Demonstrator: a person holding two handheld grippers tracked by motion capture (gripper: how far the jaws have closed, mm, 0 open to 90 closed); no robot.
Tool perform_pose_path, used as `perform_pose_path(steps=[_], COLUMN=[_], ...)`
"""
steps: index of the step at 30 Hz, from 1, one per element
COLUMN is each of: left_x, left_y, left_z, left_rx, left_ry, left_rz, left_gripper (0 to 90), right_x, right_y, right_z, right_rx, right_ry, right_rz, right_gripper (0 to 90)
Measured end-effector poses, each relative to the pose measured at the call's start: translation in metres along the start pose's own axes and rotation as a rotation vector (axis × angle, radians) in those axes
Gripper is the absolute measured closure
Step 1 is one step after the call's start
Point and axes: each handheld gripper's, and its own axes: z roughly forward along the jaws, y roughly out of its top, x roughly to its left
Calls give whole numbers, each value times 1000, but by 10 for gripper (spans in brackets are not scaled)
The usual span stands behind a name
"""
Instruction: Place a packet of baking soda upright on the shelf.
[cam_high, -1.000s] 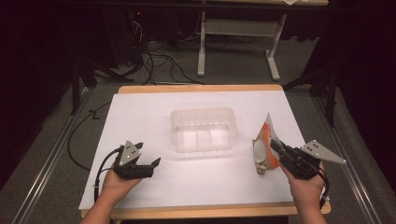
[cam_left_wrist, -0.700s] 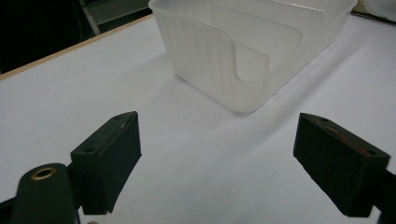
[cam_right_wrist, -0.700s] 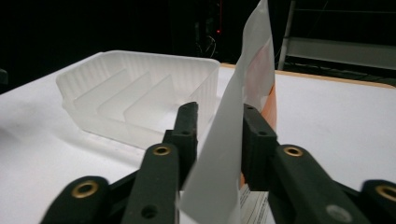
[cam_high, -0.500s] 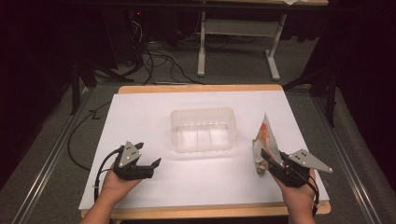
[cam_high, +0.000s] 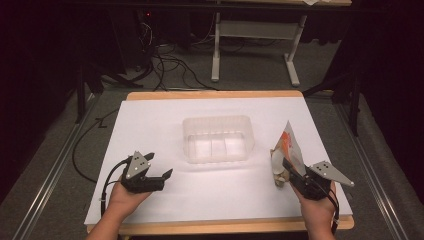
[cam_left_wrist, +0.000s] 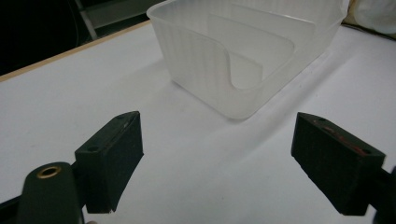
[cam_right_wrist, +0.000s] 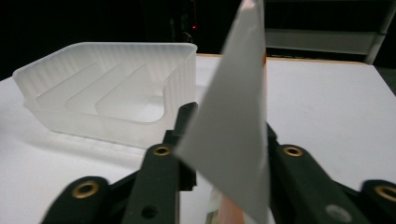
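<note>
Packet stands upright at the table's right, pinched in the right gripper, its jaws just narrowed, bin just left; left gripper gapes empty.

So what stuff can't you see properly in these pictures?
- Snack bag: in the high view its print is too small to read; in the right gripper view its lower end runs off the bottom edge.
- Right hand-held gripper: the bag's pale side covers its pads, so the grip itself is hidden.
- Clear plastic container: cut off by the top edge in the left gripper view.
</note>
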Motion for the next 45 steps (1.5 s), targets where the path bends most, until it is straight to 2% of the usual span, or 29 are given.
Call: perform_pose_path(steps=[1,2,4,7,14,20,30,39,45], left_x=[0,1,1,0,0,0,0,1,1], left_y=[0,0,0,0,0,0,0,0,0], left_z=[0,-1,-1,0,0,0,-1,-2,-2], left_rx=[0,-8,-3,-3,-3,-5,-13,-18,-15], left_ry=[0,4,6,3,4,7,13,16,16], left_rz=[0,-4,-3,3,8,10,10,15,14], left_gripper=[181,182,184,185,191,192,195,199,199], right_x=[0,1,1,0,-4,-4,0,-2,0], right_y=[0,1,2,3,7,9,17,23,33], right_z=[0,0,0,0,-1,-2,-9,-14,-17], right_rx=[0,-5,-6,-2,-8,-17,-53,-83,-116], right_ry=[0,-9,-4,-9,-40,-41,-50,-45,-31], right_rz=[0,-8,-4,-8,-26,-39,-88,-81,-74], right_gripper=[766,824,873,900,900,900,900,900,900])
